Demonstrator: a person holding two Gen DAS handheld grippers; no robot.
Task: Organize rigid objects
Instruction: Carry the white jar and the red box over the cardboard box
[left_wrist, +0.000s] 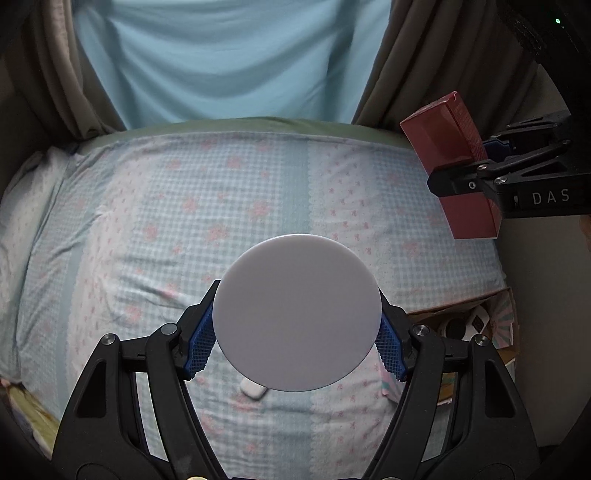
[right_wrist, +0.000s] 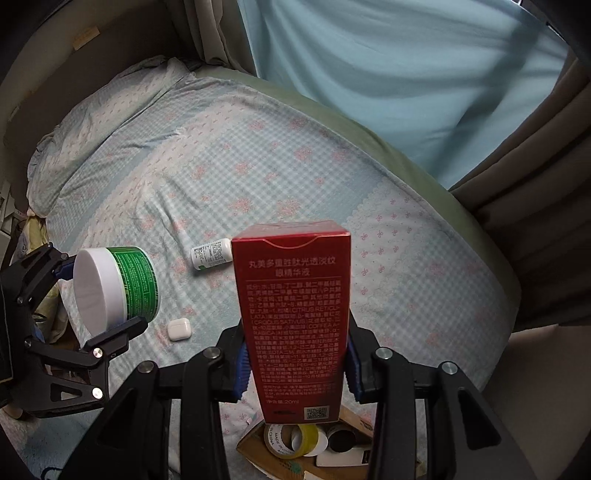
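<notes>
My left gripper is shut on a round jar with a white lid, held above the bed; the right wrist view shows its green label and the left gripper at the left. My right gripper is shut on a tall red carton, held upright above the bed's near edge; the carton also shows in the left wrist view at the right with the right gripper. A small white bottle and a white earbud case lie on the sheet.
The bed has a checked floral sheet with a pillow at its far left. A cardboard box holding tape rolls sits below the bed's edge; it also shows in the left wrist view. Curtains hang behind.
</notes>
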